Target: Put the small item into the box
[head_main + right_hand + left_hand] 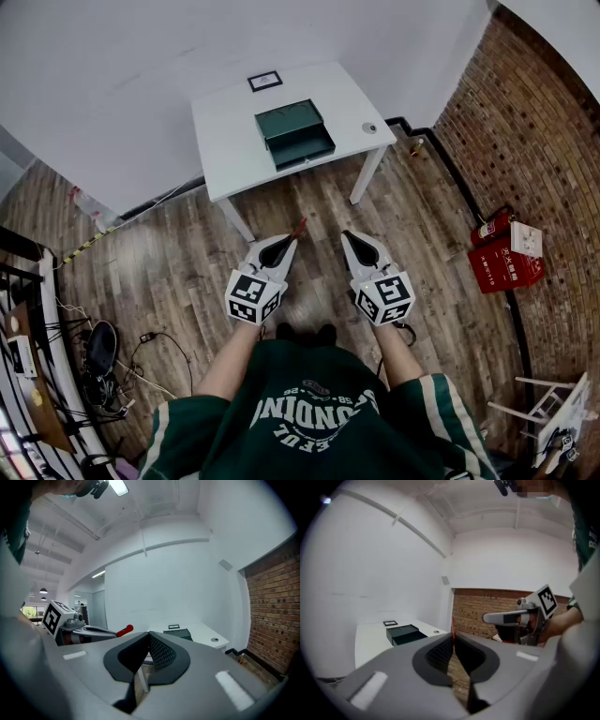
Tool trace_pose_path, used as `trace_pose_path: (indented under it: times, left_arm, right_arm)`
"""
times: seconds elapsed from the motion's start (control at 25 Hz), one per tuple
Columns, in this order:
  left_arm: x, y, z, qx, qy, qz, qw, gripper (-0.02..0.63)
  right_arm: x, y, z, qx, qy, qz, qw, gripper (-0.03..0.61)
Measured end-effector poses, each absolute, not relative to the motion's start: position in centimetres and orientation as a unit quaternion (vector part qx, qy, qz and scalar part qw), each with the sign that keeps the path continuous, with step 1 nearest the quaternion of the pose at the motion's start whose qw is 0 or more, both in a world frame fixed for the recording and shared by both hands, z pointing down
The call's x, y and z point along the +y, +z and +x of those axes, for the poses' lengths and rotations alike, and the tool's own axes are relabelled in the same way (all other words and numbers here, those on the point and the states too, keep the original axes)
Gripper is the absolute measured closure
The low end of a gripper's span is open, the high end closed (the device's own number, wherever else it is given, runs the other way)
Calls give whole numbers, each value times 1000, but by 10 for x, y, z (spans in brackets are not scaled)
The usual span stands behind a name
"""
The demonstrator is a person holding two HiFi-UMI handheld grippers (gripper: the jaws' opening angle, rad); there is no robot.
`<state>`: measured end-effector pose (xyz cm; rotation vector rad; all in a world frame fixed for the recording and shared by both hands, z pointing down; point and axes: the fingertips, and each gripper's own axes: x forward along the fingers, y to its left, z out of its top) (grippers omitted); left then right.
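Not much is reading clearly here. The green sweatshirt [319, 412] is showing big white block letters across the chest, upside down in the head view & creasing w/ the fabric. N, I, O shapes are coming through, but the whole word isn't, nor the smaller row beside it. The red boxes [504, 265] by the brick wall [525, 122] are carrying white characters & a white label [526, 239], too small to read. Same w/ the framed card [265, 82] on the table [225, 141]. The left gripper [292, 236] & right gripper [348, 236] are each wearing a cube w/ b/w square code patterns, no letters or nos.
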<state>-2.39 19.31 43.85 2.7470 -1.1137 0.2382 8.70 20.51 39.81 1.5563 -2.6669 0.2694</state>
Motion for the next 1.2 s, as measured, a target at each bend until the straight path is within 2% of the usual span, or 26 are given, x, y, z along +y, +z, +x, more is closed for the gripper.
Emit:
trace_pose_path:
  times: [0.24,1.2]
  left_arm:
    - [193,440,-21,-374,81,920,85,551]
    - [201,441,11,-406,75,907,82,551]
  right_arm:
    - [206,395,92,-863,85,499,-3,577]
    - [211,420,132,-871,120,476,-7,577]
